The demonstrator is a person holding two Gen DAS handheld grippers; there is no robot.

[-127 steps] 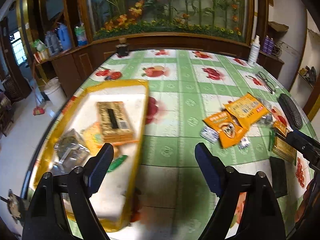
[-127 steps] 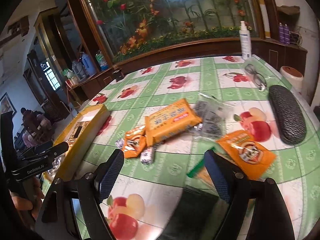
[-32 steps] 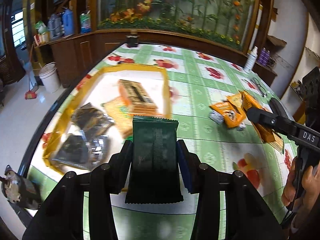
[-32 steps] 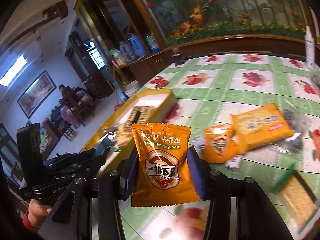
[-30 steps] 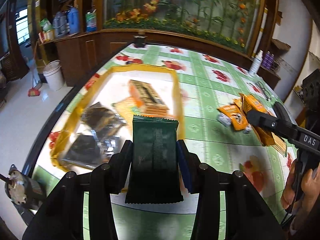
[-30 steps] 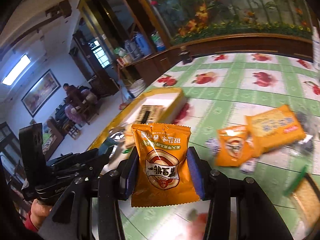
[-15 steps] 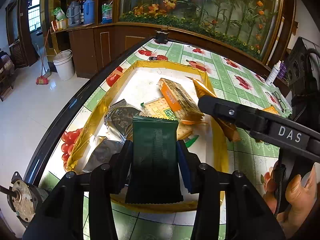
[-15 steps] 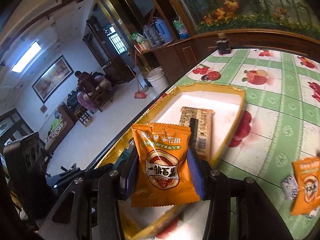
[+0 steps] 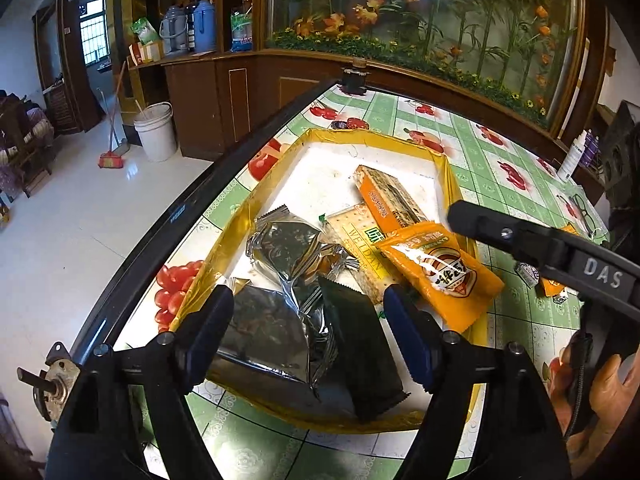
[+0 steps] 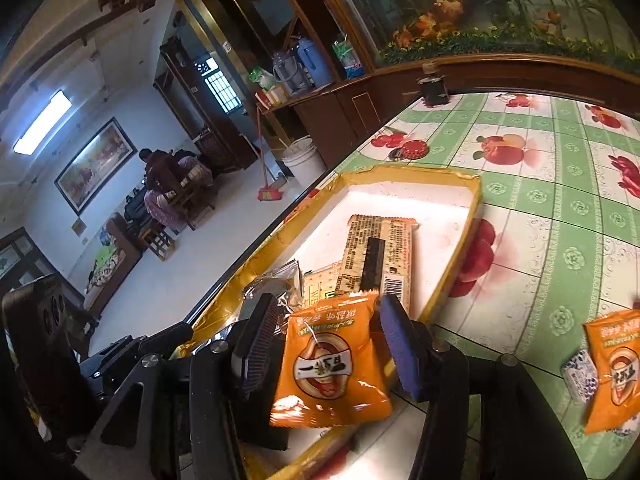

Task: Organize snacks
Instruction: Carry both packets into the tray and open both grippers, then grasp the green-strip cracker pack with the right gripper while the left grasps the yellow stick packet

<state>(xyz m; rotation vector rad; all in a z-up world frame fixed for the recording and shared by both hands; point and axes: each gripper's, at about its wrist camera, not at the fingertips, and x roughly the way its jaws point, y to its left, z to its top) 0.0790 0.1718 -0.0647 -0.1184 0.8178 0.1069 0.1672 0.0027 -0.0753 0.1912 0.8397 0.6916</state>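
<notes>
A yellow-rimmed white tray sits near the table's left edge and also shows in the right wrist view. My left gripper is open above the tray's near end. The dark green packet lies loose in the tray below it. My right gripper is open, and the orange snack bag lies between its fingers over the tray's right rim. The same bag shows in the left wrist view. Silver foil packs and cracker packs lie in the tray.
More snacks lie on the green fruit-print tablecloth to the right: an orange bag and a small blue-white candy. The table's dark edge runs along the tray's left side. Glasses and a white bottle stand far right.
Both grippers have opened over the tray. The dark green packet has dropped into the tray's near end, and the orange bag has tilted down onto the tray's right rim.
</notes>
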